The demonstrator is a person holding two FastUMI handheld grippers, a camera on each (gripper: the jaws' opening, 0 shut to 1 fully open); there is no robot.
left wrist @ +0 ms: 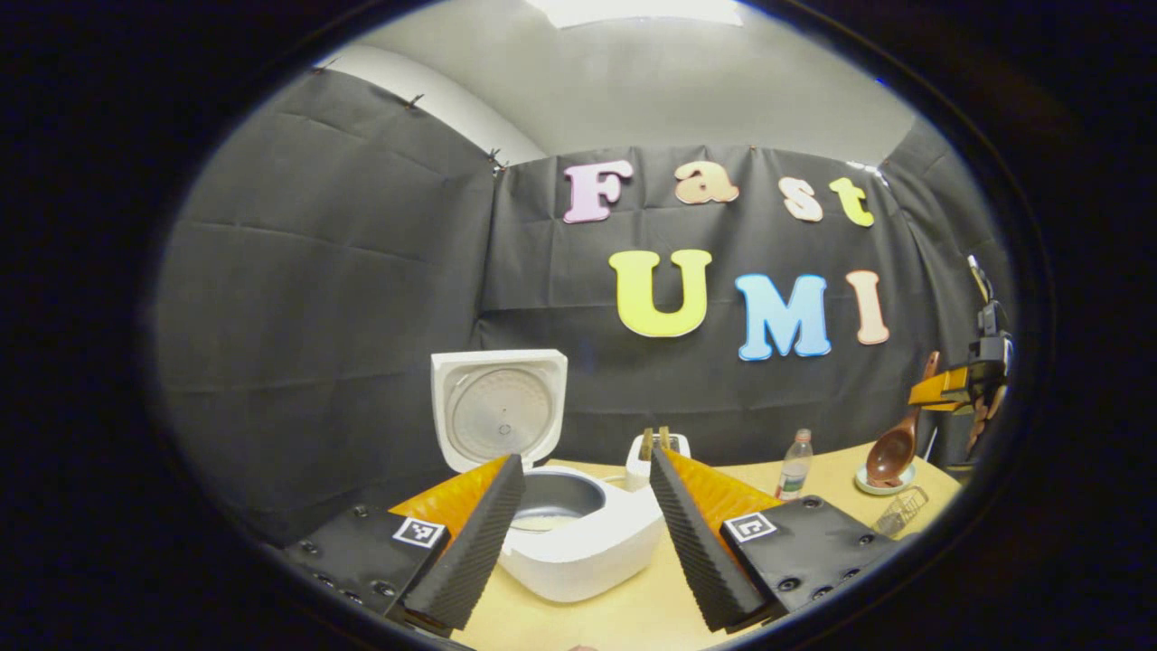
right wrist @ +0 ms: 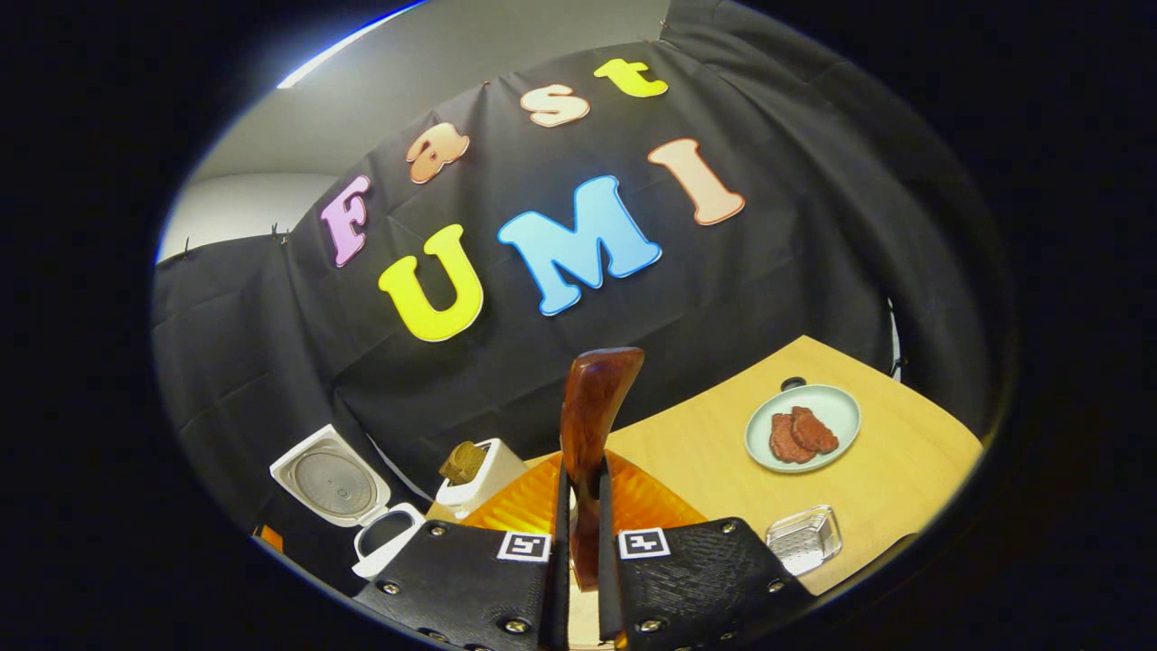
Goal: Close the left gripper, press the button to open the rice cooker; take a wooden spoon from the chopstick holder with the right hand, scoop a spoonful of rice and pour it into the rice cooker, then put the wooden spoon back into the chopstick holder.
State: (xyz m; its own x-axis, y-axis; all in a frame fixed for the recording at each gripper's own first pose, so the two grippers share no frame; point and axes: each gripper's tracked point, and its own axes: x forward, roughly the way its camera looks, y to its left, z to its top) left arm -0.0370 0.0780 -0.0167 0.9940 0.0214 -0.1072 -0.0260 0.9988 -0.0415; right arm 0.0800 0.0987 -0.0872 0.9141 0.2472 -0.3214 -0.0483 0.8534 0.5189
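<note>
Right tool (right wrist: 578, 533) hides wooden spoon's (right wrist: 592, 425) bowl.

The wooden table (left wrist: 633, 606) carries rice cooker (left wrist: 578, 533), bottle (left wrist: 795, 466), plate (right wrist: 803, 428).

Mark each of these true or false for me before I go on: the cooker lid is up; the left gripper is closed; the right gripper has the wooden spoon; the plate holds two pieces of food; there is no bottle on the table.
1. The rice cooker lid is up. True.
2. The left gripper is closed. False: its fingers stand wide apart, with the cooker showing between them.
3. The right gripper holds the wooden spoon. True: both fingers press on its handle.
4. The plate holds two pieces of food. True.
5. No bottle stands on the table. False: a small bottle stands on it.
</note>
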